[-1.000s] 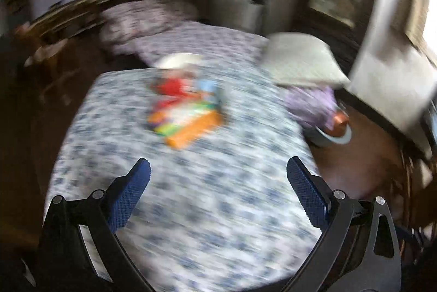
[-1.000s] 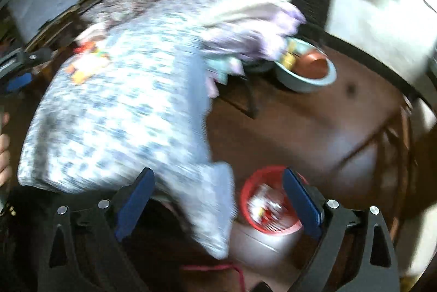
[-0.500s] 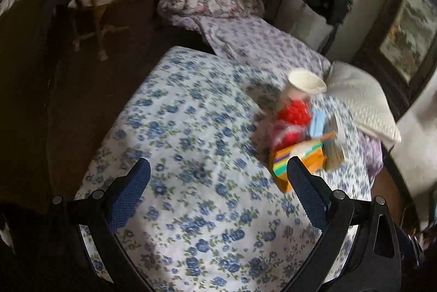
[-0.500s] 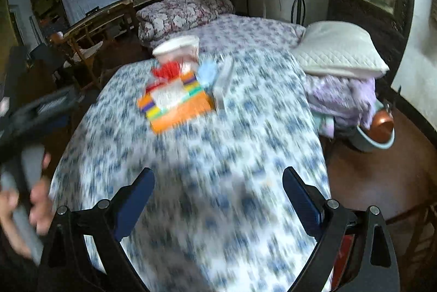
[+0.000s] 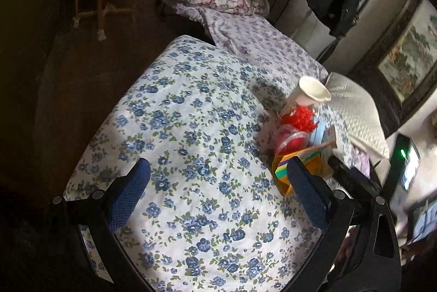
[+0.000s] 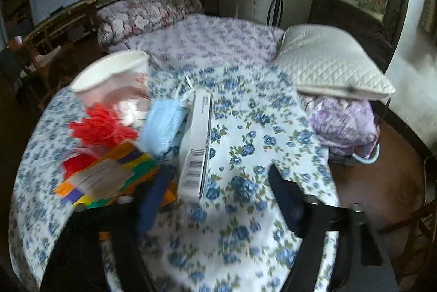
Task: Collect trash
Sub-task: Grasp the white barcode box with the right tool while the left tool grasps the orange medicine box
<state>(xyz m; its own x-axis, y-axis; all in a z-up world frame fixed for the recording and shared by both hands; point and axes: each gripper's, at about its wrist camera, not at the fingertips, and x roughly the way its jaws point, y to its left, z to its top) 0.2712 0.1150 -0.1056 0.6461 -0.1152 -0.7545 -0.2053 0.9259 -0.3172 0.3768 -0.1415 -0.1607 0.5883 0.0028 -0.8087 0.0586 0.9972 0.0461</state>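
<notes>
So the trash is all heaped in one little pile on the flowered bedspread (image 6: 245, 128): a white paper cup (image 6: 109, 73) at the far left, a red frilly thing (image 6: 101, 125) just in front of it, a light blue face mask (image 6: 162, 125), a long white box with a barcode (image 6: 198, 147) lying on its side, and a striped colorful wrapper (image 6: 109, 177) nearest the camera.

The right gripper (image 6: 215, 191) is down at the near edge of the pile and its jaws are closing right now. From its own view the box's near end sits roughly between the fingers, with the left finger over the wrapper, but the frame is smeared and I can't tell if the pads are pressing on anything yet. The left gripper (image 5: 218, 191) hangs released over bare bedspread left of the pile, nothing between its fingers.

What I'd worry about:
- The box is propped against the mask, so a pinch that lands off-center could tip it flat or shove it away.
- The left finger may snag the wrapper along with the box, or instead of it, and drag half the pile.
- The cup looks tilted and light; any nudge through the pile could roll it off the far side.
- Soft bedding gives, so pressing down might bunch fabric into the grip.
</notes>
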